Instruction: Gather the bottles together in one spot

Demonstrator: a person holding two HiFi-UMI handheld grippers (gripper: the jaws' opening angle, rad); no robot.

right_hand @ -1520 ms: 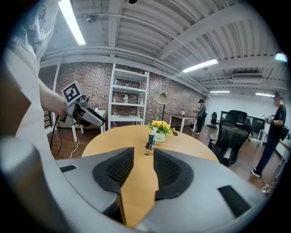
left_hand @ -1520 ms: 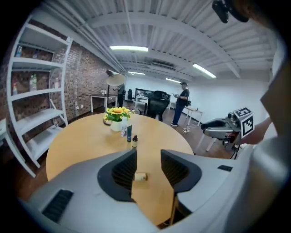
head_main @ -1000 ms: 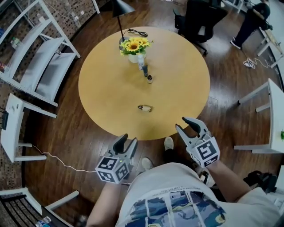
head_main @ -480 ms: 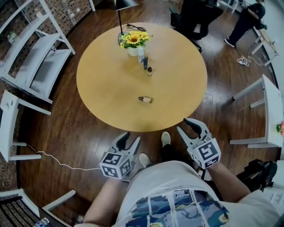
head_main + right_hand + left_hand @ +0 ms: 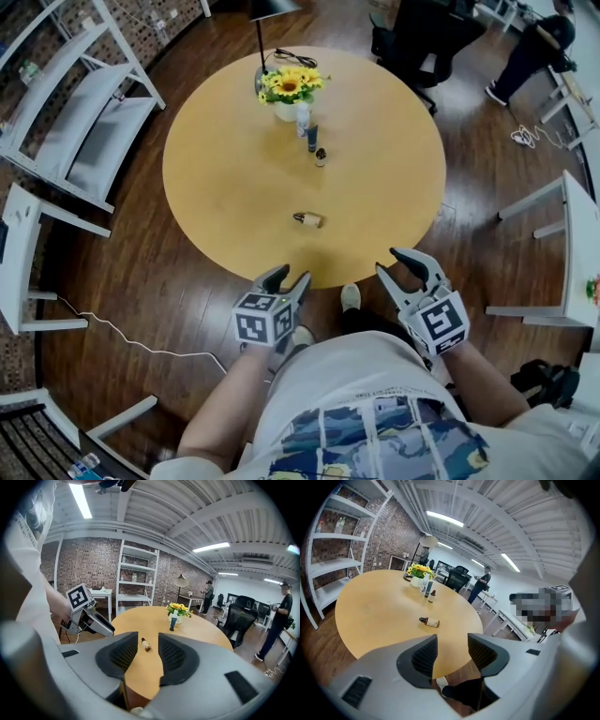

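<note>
Your left gripper (image 5: 287, 277) has drawn in toward the table's near edge since a second ago. Its jaws have just been opening and stand apart with nothing between them. Your right gripper (image 5: 401, 266) has hardly shifted; its jaws are parted too, and empty. Both hang just short of the table (image 5: 225, 187).

Nearest on the top lies the stray bottle (image 5: 307, 219), small and brown, on its side near the front edge and well apart from the others. Farther back three bottles stand in a short row: a small brown one (image 5: 320, 157), a dark one (image 5: 312, 138), then a pale one (image 5: 303, 117) just beside the vase (image 5: 286, 105) of sunflowers. A lamp (image 5: 262, 37) stands behind that.

You seem to be starting the reach for the stray. Next you likely need to come over the edge, close across its body before it rolls, and carry it to the row. Bare tabletop lies between, so nothing blocks you; only the standing bottles and vase risk a knock. White shelving (image 5: 89, 112) and an office chair (image 5: 422, 37) stand clear of the table.
</note>
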